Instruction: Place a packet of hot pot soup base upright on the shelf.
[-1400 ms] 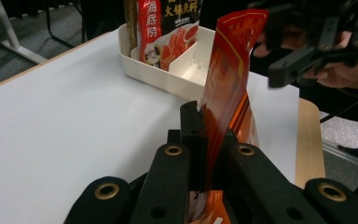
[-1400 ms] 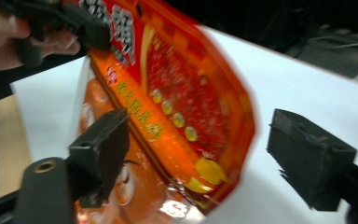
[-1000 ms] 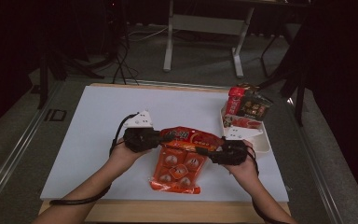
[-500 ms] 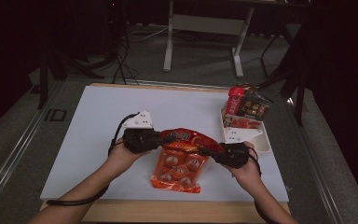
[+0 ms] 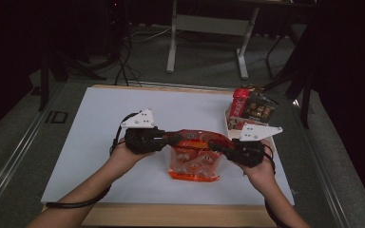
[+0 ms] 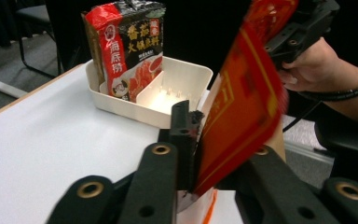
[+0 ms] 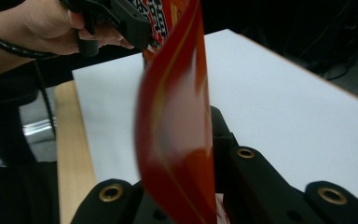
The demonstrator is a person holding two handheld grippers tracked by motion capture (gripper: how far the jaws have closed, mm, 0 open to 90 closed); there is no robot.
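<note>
Your right gripper (image 7: 186, 186) has its black jaws closed on a red packet (image 7: 177, 140) — the film stands edge-on between them and is blurred. Farther off, at top left, your left hand (image 7: 37, 28) holds the left gripper (image 7: 135, 23) at the packet's far end. Below lies the white bench (image 7: 284, 107), with its wooden edge (image 7: 72, 149) at left.

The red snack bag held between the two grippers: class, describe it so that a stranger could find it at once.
On the white table, look near the front edge, between the person's two hands. There the red snack bag hangs by its top corners from the left gripper and right gripper. Unlike the red-and-black packet standing in the white tray, it has a clear window showing round pieces.
</note>
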